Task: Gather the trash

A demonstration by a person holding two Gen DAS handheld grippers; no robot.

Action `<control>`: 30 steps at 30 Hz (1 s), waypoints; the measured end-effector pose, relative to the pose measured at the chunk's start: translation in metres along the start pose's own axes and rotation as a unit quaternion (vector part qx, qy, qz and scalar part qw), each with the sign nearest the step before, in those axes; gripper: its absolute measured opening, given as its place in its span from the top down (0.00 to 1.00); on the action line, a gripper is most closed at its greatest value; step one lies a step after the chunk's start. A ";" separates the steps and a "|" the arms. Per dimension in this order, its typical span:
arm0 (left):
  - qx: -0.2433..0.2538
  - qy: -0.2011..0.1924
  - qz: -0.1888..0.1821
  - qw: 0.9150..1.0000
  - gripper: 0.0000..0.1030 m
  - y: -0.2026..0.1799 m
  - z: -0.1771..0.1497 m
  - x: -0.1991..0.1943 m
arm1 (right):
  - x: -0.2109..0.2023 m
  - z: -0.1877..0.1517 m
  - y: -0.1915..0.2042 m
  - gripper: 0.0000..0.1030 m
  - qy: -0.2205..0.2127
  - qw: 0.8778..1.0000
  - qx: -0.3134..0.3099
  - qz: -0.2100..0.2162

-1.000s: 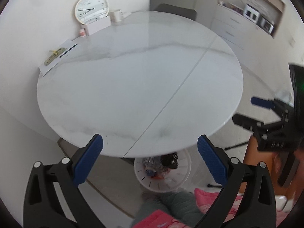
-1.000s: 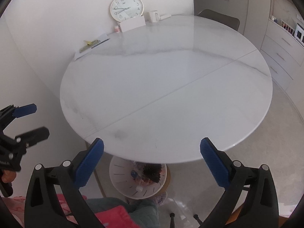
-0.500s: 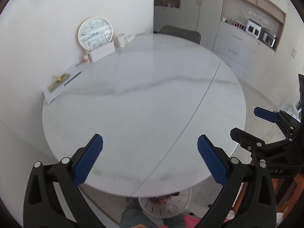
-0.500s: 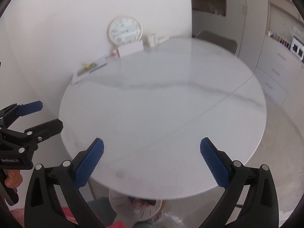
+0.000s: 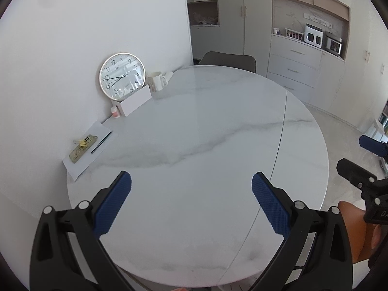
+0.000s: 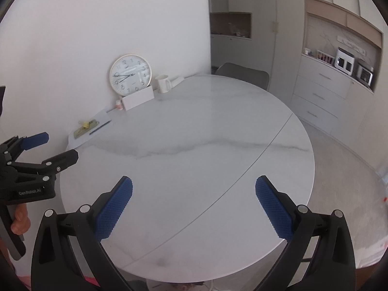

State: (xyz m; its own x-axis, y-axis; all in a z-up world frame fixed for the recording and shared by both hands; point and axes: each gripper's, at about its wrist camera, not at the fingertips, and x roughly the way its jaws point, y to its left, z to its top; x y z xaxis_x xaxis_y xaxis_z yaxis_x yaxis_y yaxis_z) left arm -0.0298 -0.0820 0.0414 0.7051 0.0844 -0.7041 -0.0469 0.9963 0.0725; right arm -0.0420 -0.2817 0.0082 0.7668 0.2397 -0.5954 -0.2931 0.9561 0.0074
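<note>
A round white marble table (image 5: 206,157) fills both views (image 6: 194,160). My left gripper (image 5: 191,203) is open and empty above the table's near edge. My right gripper (image 6: 194,206) is open and empty, also above the near edge. Each gripper shows in the other's view: the right one at the right edge of the left wrist view (image 5: 363,165), the left one at the left edge of the right wrist view (image 6: 38,148). No loose trash shows on the tabletop. The white bin under the table is almost hidden; only a sliver of its rim (image 5: 232,287) shows.
Against the wall at the table's far left stand a round clock (image 5: 122,74), a white box (image 5: 134,103), a white mug (image 5: 156,81) and a small pink-lidded jar (image 5: 115,111). A paper sheet (image 5: 89,149) holds a pen and clips. A grey chair (image 5: 229,60) stands behind; cabinets (image 5: 303,68) at right.
Both grippers have risen and tilted up. The view now takes in the tabletop and room, and the bin with trash under the table has dropped out of sight. Both jaws stay open.
</note>
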 end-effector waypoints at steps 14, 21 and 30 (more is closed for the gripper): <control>-0.022 0.037 -0.019 0.999 0.07 0.019 -0.010 0.023 | 0.025 -0.011 0.020 0.02 0.038 0.999 0.014 -0.005; -0.022 0.037 -0.010 0.999 0.07 0.013 -0.011 0.024 | 0.028 -0.010 0.019 0.02 0.043 0.999 0.010 -0.005; -0.024 0.042 -0.005 0.999 0.07 0.010 -0.011 0.026 | 0.026 -0.013 0.013 0.02 0.045 0.999 0.008 -0.001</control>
State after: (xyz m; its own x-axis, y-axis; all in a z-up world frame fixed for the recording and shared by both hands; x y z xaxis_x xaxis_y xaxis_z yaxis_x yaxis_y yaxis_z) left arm -0.0198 -0.0696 0.0163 0.6443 0.0731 -0.7613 -0.0749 0.9967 0.0323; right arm -0.0333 -0.2655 -0.0170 0.7125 0.2232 -0.6653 -0.2831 0.9589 0.0185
